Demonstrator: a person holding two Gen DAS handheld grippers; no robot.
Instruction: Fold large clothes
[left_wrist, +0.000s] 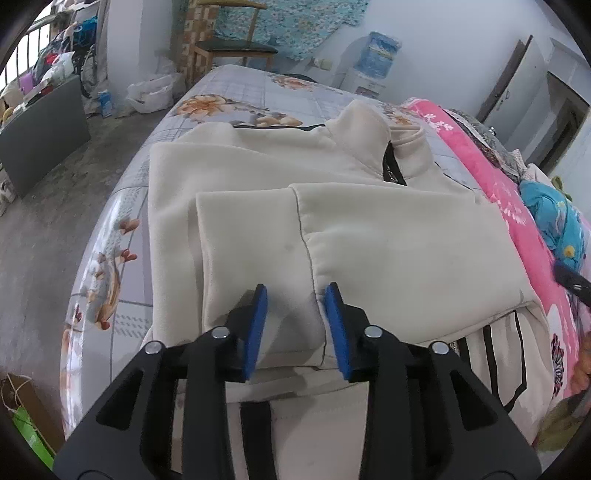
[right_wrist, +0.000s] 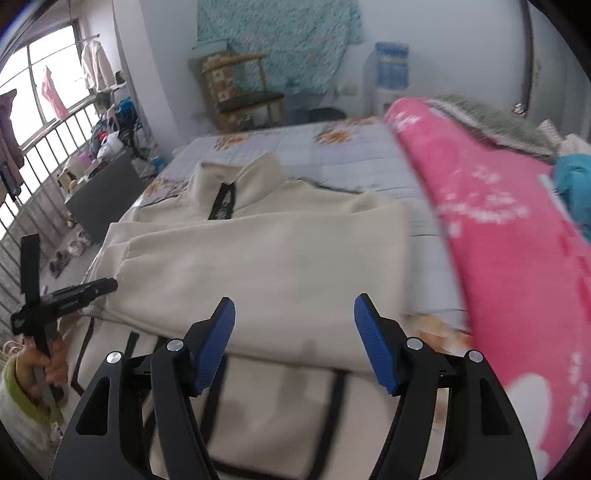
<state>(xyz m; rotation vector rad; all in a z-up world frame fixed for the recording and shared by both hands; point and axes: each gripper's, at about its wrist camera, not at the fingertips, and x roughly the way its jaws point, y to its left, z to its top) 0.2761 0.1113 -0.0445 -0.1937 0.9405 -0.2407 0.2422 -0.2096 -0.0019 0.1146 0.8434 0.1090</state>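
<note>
A large cream fleece jacket (left_wrist: 280, 177) with black trim lies partly folded on the bed; it also shows in the right wrist view (right_wrist: 280, 251). A sleeve (left_wrist: 255, 243) is folded across its body. My left gripper (left_wrist: 297, 295) is open, its blue pads either side of a fold of the sleeve, low over the cloth. My right gripper (right_wrist: 295, 306) is wide open and empty, above the jacket's near folded edge. The left gripper's black body (right_wrist: 70, 295) shows at the left of the right wrist view, held by a hand.
The bed has a grey floral sheet (left_wrist: 236, 92). A pink blanket (right_wrist: 509, 258) is heaped along the right side, with a blue cloth (left_wrist: 554, 218) on it. A wooden chair (left_wrist: 236, 40) and a water dispenser (right_wrist: 388, 74) stand beyond the bed. The floor drops off to the left.
</note>
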